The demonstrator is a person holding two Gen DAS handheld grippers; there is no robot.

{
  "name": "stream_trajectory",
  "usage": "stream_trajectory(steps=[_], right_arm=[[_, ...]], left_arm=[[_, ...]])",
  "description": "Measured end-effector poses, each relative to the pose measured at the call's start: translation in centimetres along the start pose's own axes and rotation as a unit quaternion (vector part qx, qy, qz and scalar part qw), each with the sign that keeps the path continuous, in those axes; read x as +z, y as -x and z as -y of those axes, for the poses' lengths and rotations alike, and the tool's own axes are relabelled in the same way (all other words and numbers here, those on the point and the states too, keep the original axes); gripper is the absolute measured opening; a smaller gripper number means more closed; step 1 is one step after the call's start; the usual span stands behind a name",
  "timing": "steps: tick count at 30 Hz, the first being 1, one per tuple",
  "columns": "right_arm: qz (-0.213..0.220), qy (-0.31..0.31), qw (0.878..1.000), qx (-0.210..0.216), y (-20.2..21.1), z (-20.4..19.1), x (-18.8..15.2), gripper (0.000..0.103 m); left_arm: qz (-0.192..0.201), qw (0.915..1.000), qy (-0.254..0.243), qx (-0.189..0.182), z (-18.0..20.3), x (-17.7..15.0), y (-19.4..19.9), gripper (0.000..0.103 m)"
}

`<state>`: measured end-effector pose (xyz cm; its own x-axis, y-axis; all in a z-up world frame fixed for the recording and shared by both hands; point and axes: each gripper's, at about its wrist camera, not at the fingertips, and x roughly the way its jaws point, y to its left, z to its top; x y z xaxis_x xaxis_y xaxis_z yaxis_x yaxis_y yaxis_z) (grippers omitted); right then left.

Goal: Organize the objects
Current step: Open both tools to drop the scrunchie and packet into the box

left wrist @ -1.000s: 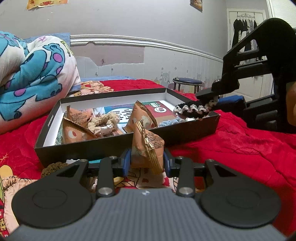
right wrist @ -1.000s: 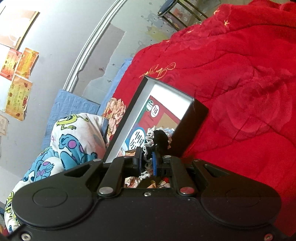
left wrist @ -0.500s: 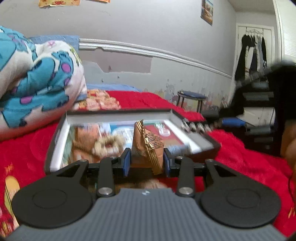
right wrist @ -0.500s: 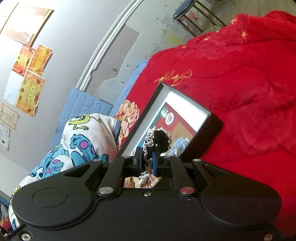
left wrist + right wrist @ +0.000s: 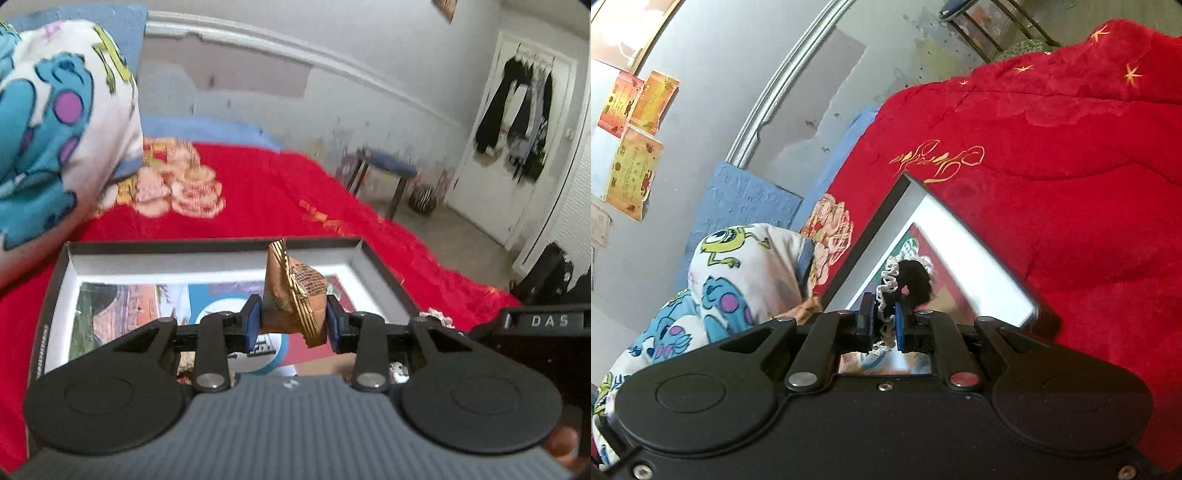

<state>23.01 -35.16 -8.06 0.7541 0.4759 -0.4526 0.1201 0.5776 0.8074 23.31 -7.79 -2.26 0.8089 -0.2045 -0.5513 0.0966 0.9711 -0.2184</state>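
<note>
My left gripper (image 5: pixel 291 323) is shut on an orange snack packet (image 5: pixel 293 293) and holds it above the open black box (image 5: pixel 55 280), over its middle. The box has a white inner wall and a printed floor. My right gripper (image 5: pixel 884 321) is shut on a black and white crocheted scrunchie (image 5: pixel 908 277) and holds it over the same box (image 5: pixel 982 254), near its right end. The right gripper's body shows at the lower right of the left wrist view (image 5: pixel 535 332). Most of the box's contents are hidden behind the grippers.
The box lies on a red blanket (image 5: pixel 258 192) (image 5: pixel 1052 155). A cartoon-print quilt (image 5: pixel 55 122) (image 5: pixel 738 273) is piled at the left. A blue stool (image 5: pixel 388 173) stands by the grey wall, beyond the bed's far edge.
My left gripper has risen and moved forward with the packet, from in front of the box to over it. My right gripper has moved further over the box with the scrunchie.
</note>
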Motion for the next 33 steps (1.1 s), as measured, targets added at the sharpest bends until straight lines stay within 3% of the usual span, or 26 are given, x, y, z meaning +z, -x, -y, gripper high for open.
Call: stream_trajectory(steps=[8, 20, 27, 33], right_arm=[[-0.002, 0.033, 0.999, -0.02, -1.7, -0.1, -0.7, 0.011], [-0.007, 0.053, 0.998, -0.027, -1.9, -1.0, -1.6, 0.011], [-0.013, 0.065, 0.997, -0.035, -2.3, -1.8, -2.3, 0.011], [-0.007, 0.084, 0.995, -0.047, -2.9, -2.5, -3.0, 0.011]], left_arm=[[-0.054, 0.9965, -0.059, 0.024, 1.2, -1.9, -1.7, 0.04], [-0.083, 0.9942, -0.063, 0.027, 1.3, -3.5, -0.7, 0.04], [-0.067, 0.9961, -0.038, 0.042, 0.8, -3.2, -0.4, 0.04], [-0.051, 0.9973, 0.016, 0.049, 0.0, -3.5, 0.2, 0.041]])
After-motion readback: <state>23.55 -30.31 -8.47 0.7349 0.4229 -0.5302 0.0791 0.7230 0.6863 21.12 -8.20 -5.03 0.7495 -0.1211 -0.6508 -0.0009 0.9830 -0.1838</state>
